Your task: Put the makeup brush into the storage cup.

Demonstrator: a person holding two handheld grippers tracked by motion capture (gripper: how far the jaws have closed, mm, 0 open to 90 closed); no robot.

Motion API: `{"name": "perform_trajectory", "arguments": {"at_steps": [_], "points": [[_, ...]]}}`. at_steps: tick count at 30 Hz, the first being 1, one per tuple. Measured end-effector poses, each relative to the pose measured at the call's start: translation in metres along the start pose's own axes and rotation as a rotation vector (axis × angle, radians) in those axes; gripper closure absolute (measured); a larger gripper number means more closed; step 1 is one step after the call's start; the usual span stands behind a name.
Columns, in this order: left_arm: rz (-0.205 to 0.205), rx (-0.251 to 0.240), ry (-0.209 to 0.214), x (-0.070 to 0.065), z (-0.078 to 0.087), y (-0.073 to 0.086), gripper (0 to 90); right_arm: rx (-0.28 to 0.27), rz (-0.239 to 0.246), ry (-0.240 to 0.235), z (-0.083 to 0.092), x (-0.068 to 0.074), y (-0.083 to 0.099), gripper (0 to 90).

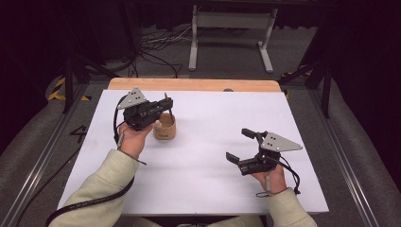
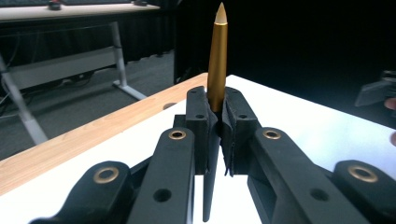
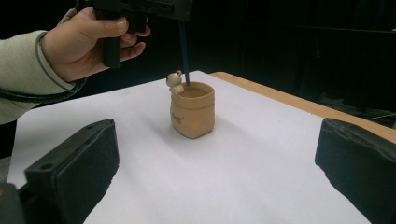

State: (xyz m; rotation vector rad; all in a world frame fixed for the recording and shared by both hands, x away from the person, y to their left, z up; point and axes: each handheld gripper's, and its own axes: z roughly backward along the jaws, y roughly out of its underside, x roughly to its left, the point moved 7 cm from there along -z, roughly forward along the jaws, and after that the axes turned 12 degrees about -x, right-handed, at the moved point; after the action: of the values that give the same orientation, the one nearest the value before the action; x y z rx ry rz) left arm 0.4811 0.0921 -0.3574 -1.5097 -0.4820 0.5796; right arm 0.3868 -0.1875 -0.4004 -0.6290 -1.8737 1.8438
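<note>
A slim pen with a gold upper barrel and a dark lower shaft [image 2: 217,60] is clamped upright between the closed jaws of the left gripper [image 2: 215,122], its pointed gold tip raised above them and its dark end hanging below. In the right gripper view, that dark shaft [image 3: 183,53] is seen reaching down to the mouth of a small tan, sack-shaped holder [image 3: 192,111], just beside a little round figure perched on its rim; whether the tip is inside cannot be told. From the high view, the holder [image 1: 165,127] is seen standing on the white tabletop [image 1: 208,118], left of centre, with the left gripper [image 1: 163,105] held directly over it by the person's left hand [image 1: 134,138], a pale green sleeve reaching back to the near edge. The right gripper [image 1: 239,145] is held low over the near right part of the table by the right hand [image 1: 271,179], well apart from the holder, its jaws spread wide and holding nothing. A wooden strip [image 1: 194,84] is seen along the table's far edge, with a grey metal table frame [image 1: 231,33] on the floor beyond.
</note>
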Motion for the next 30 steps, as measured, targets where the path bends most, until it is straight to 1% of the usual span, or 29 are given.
{"name": "perform_trajectory", "arguments": {"at_steps": [3, 4, 6, 8, 10, 15, 16, 17, 18, 20, 21, 22, 27, 30], "points": [[-0.005, 0.008, -0.028, 0.003, 0.000, 0.001, 82.7, -0.007, 0.003, 0.003, 0.001, -0.001, -0.001, 0.0], [-0.014, 0.013, -0.041, 0.004, 0.000, 0.001, 82.7, -0.006, 0.004, 0.004, 0.001, -0.001, -0.001, 0.0], [-0.019, 0.020, -0.060, 0.006, 0.000, 0.002, 82.7, -0.004, 0.004, 0.006, 0.001, -0.001, -0.001, 0.0], [-0.027, 0.028, -0.092, 0.009, 0.000, 0.002, 82.7, -0.006, 0.004, 0.006, 0.000, -0.001, -0.001, 0.0], [-0.038, 0.033, -0.112, 0.011, 0.000, 0.003, 82.7, -0.008, 0.006, 0.006, 0.000, -0.001, -0.001, 0.0], [-0.038, 0.037, -0.126, 0.015, -0.001, 0.004, 82.7, -0.014, 0.008, 0.013, 0.001, -0.002, -0.002, 0.0], [-0.035, 0.037, -0.128, 0.015, -0.001, 0.005, 82.6, -0.013, 0.007, 0.018, 0.001, -0.002, -0.002, 0.0], [-0.035, 0.037, -0.133, 0.017, -0.002, 0.006, 82.6, -0.011, 0.017, 0.042, 0.002, -0.004, -0.002, 0.0], [-0.025, 0.036, -0.136, 0.018, -0.003, 0.007, 82.6, -0.012, 0.018, 0.047, 0.003, -0.005, -0.002, 0.0], [-0.027, 0.039, -0.139, 0.020, -0.003, 0.008, 82.6, -0.014, 0.020, 0.048, 0.003, -0.005, -0.002, 0.0], [-0.021, 0.035, -0.142, 0.021, -0.004, 0.009, 82.6, -0.016, 0.024, 0.054, 0.004, -0.006, -0.003, 0.0], [-0.021, 0.041, -0.142, 0.022, -0.004, 0.010, 82.5, -0.019, 0.022, 0.062, 0.006, -0.007, -0.003, 0.0], [-0.003, 0.046, -0.145, 0.025, -0.007, 0.014, 82.5, -0.024, 0.025, 0.068, 0.009, -0.008, -0.004, 0.0], [0.004, 0.046, -0.146, 0.027, -0.008, 0.017, 82.4, -0.041, 0.023, 0.074, 0.011, -0.010, -0.005, 0.0]]}}
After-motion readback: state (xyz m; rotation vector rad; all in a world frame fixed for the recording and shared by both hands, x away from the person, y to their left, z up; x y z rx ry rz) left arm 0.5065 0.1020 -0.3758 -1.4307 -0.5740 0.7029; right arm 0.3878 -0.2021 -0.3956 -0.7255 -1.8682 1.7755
